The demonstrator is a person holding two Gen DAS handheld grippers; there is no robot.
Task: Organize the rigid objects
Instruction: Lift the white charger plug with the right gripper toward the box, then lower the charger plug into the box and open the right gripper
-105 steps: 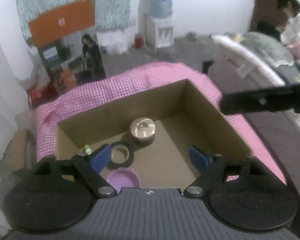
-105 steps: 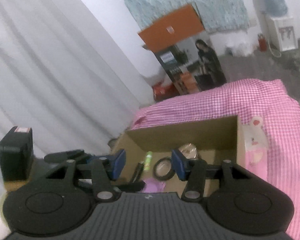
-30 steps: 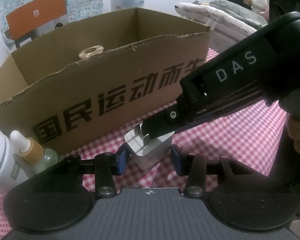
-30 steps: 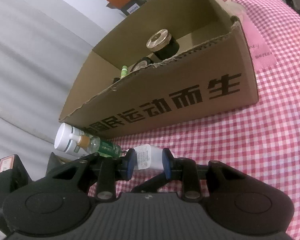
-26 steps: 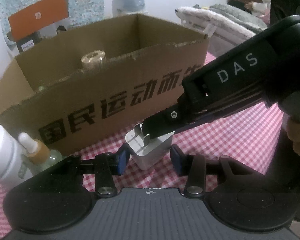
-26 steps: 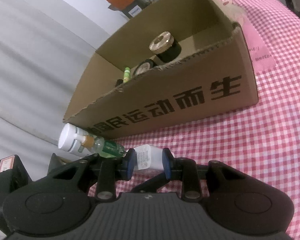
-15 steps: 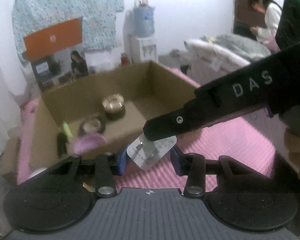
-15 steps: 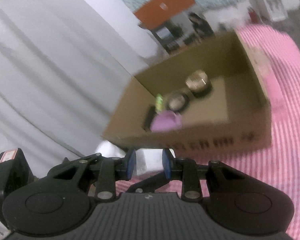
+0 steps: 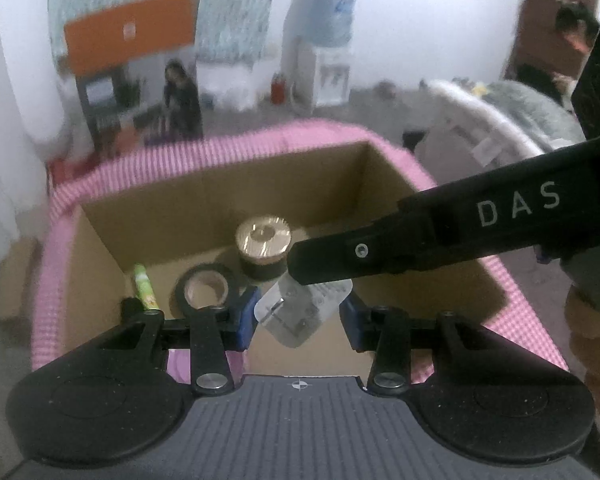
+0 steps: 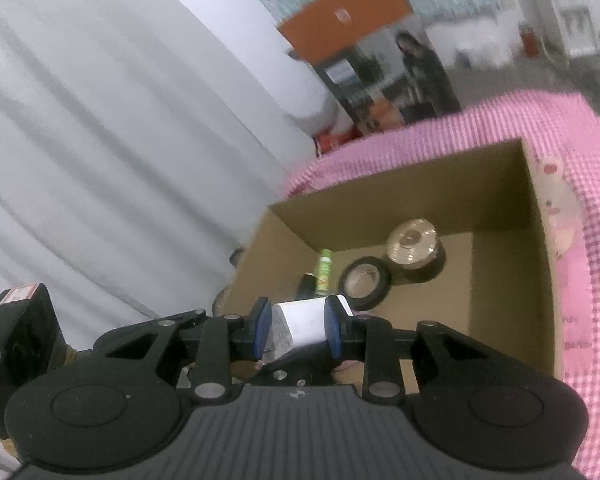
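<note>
My right gripper (image 10: 296, 330) is shut on a white charger plug (image 10: 302, 326) and holds it in the air over the near side of the open cardboard box (image 10: 540, 280). In the left wrist view the same plug (image 9: 300, 310) hangs between my left gripper's (image 9: 300, 316) blue fingers without touching them; the left gripper is open. The right gripper's black finger (image 9: 380, 256) crosses in from the right above the plug. The box (image 9: 384, 176) holds a gold-lidded jar (image 9: 263, 240), a black tape roll (image 9: 204, 288) and a green tube (image 9: 145, 286).
The box stands on a pink checked cloth (image 9: 60, 240). A purple lid (image 9: 180, 360) shows under the left finger. White curtain (image 10: 100, 160) at the left; an orange-topped carton (image 9: 140, 80) and a water dispenser (image 9: 320, 60) stand beyond.
Both grippers have risen from the table in front of the box to above it. The right gripper carried the white plug up with it. The left gripper stays open.
</note>
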